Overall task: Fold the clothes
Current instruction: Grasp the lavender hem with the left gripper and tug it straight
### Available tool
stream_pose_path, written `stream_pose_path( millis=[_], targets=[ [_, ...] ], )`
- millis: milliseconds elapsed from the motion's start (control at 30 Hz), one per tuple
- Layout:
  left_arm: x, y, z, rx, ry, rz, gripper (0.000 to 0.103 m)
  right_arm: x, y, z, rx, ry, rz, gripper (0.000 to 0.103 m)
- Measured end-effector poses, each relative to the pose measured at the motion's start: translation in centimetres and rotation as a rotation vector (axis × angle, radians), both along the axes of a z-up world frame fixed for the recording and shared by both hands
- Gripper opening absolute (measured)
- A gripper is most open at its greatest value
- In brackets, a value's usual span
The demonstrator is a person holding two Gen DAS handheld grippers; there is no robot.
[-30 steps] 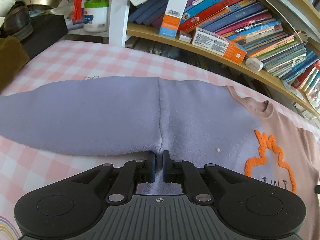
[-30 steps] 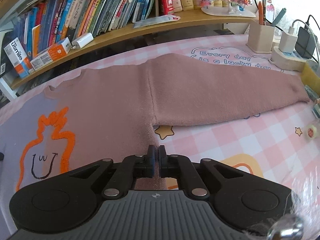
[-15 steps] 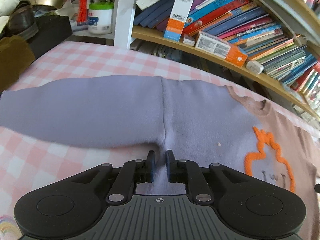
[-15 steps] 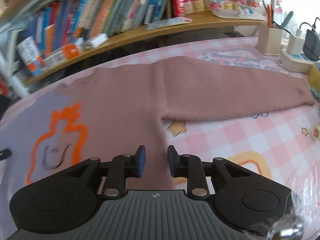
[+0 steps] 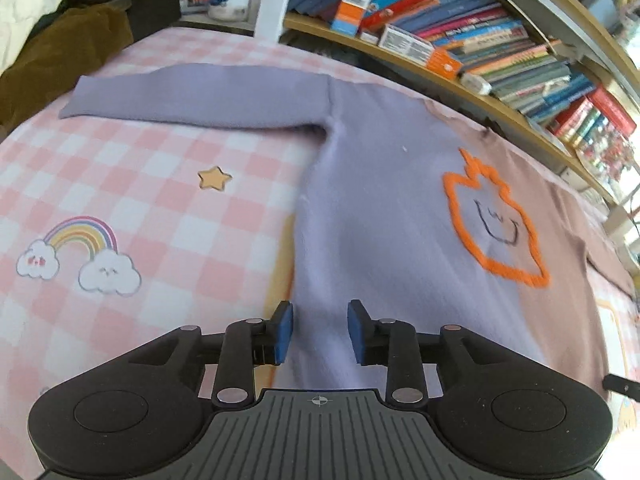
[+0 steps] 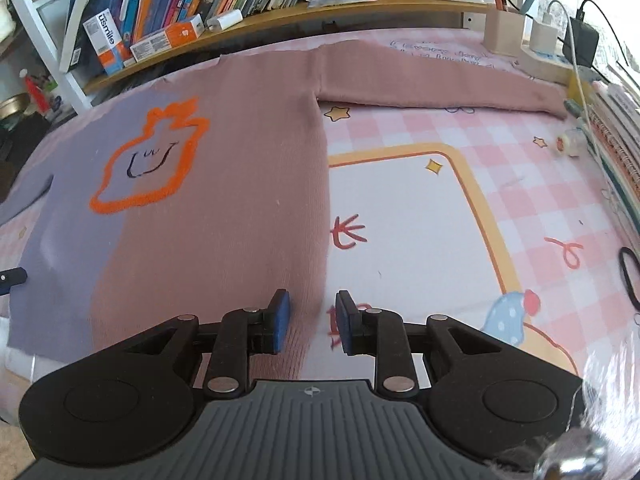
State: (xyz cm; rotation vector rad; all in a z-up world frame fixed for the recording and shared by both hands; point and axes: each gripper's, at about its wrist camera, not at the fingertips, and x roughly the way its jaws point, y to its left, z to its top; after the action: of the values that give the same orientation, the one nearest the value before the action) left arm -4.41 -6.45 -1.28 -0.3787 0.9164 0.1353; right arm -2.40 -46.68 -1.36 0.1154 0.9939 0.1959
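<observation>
Sweater (image 5: 380, 216) lay flat across frame centre on checked surface (image 5: 160, 184), sleeves spread for folding. Left gripper (image 5: 319, 330) & right gripper (image 6: 312, 322) both released, straddling side edges, prob. lining up for grab.

1. The counter (image 5: 168, 148) is covered by a pink-and-white checked mat printed with a rainbow, clouds, stars and a yellow-bordered white panel (image 6: 404, 216).
2. A two-tone sweater (image 5: 380, 216), lilac on one half and dusty pink on the other, lies flat on the mat with both sleeves spread outward and an orange outlined face on the chest.
3. In the right wrist view, a small round roll (image 6: 568, 145), a black loop (image 6: 629, 280) and a beige holder (image 6: 504, 36) sit on the mat's far side.
4. A brown garment (image 5: 60, 60) lies at the counter's left corner.
</observation>
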Motion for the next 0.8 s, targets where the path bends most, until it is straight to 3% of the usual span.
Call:
stream_pose_path(
  millis=[200,267,300,367,433,800],
  targets=[
    [-1.0,-1.2,-0.2,0.039,-0.018,0.006,0.030,-0.6,0.2,-0.3,-0.016,0.012,0.021,0.025],
    [-1.1,-1.4,-0.2,0.052,-0.022,0.008,0.021,-0.8,0.5,-0.4,-0.023,0.010,0.044,0.021],
    [-1.0,-1.4,-0.3,0.052,-0.019,0.006,0.008,-0.9,0.7,-0.4,-0.021,0.009,0.058,0.012],
    [-0.7,-1.1,-0.3,0.046,-0.009,0.002,0.005,-1.0,1.3,-0.4,-0.040,-0.002,0.087,0.011],
    [-0.5,-0.8,-0.2,0.047,-0.004,0.011,0.004,-1.0,1.8,-0.3,-0.069,-0.017,0.115,0.009],
    [-0.5,-1.4,-0.1,0.098,0.009,0.002,0.009,-1.0,0.5,-0.5,-0.019,-0.016,0.119,0.008]
  ],
)
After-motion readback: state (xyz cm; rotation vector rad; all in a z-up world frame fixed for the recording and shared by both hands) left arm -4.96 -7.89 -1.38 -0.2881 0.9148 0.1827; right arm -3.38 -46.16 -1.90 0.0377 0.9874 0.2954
